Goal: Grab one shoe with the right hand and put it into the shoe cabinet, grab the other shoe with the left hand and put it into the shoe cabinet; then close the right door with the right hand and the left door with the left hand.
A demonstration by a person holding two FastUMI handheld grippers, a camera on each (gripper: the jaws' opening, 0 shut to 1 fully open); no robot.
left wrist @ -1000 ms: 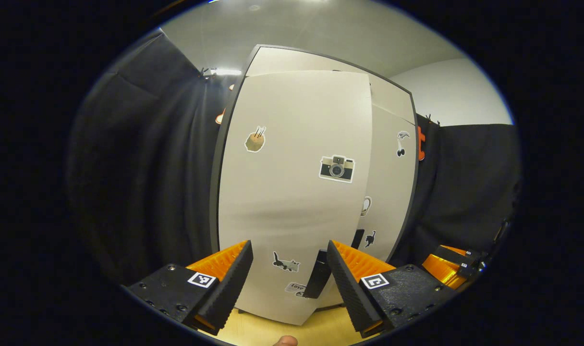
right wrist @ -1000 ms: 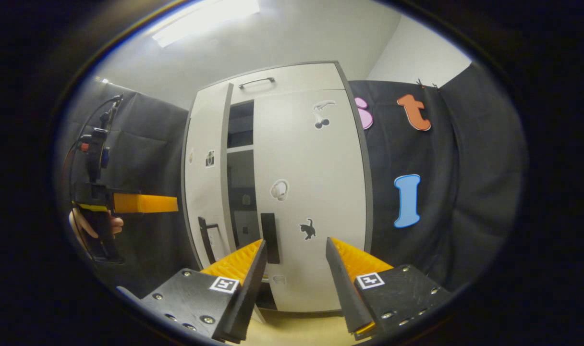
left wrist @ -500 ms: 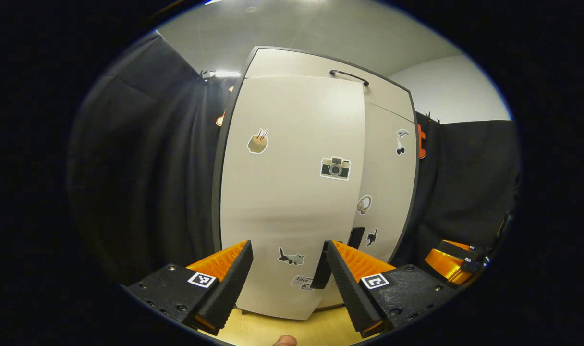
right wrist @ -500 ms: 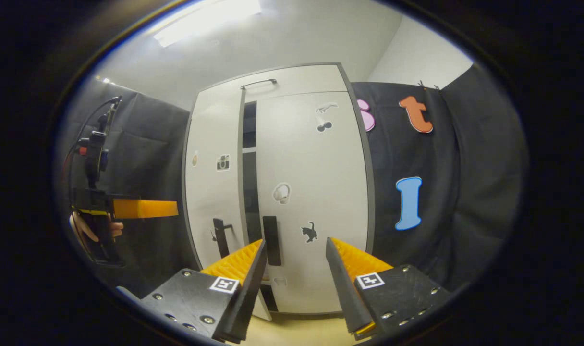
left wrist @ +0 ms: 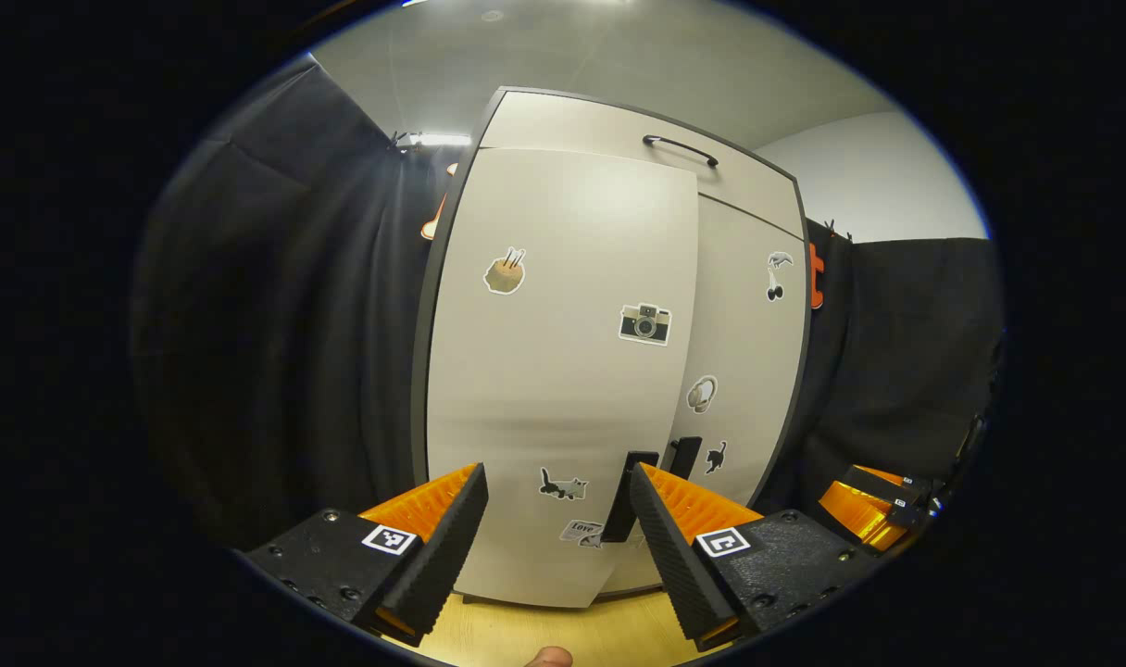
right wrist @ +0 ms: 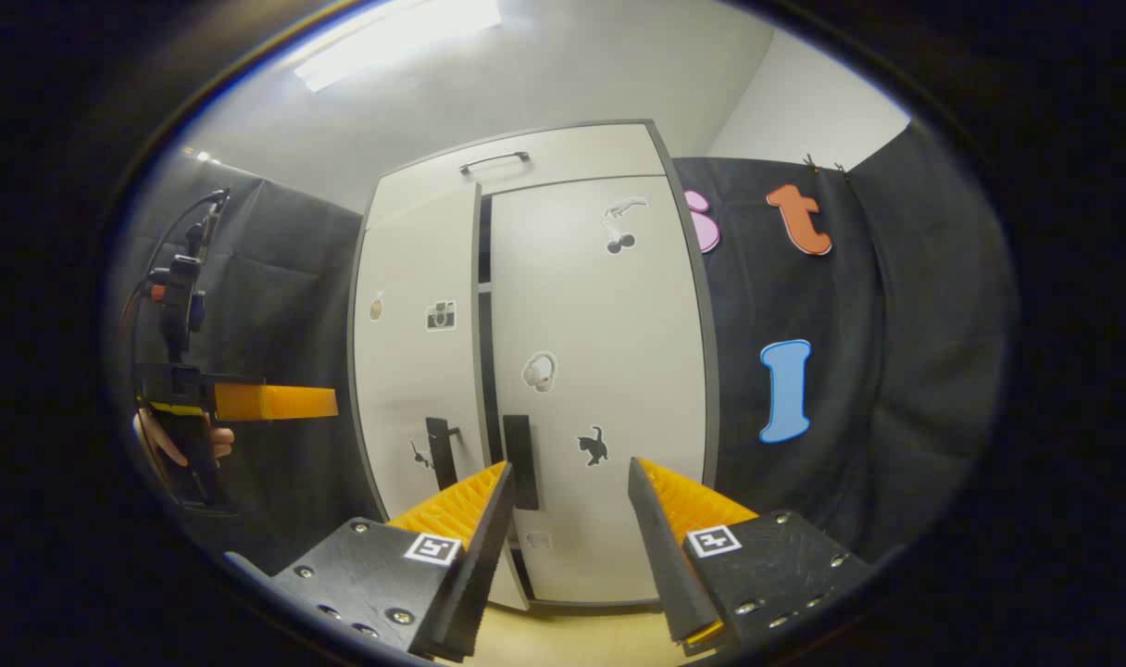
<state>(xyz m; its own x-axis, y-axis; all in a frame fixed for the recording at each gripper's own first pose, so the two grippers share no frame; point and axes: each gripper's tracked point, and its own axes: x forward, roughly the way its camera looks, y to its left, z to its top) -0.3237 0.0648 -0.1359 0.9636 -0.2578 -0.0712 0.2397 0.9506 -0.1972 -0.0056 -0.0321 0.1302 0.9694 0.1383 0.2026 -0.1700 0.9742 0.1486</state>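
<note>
Both grippers released and holding nothing: tall beige two-door shoe cabinet stands ahead of right gripper, left door beyond left gripper ajar by a dark slit, risking staying unlatched without a firmer push.

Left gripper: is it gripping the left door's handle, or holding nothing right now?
Nothing. The left gripper is open, with the left door beyond its fingers; its handle sits beside one finger, ungripped.
</note>
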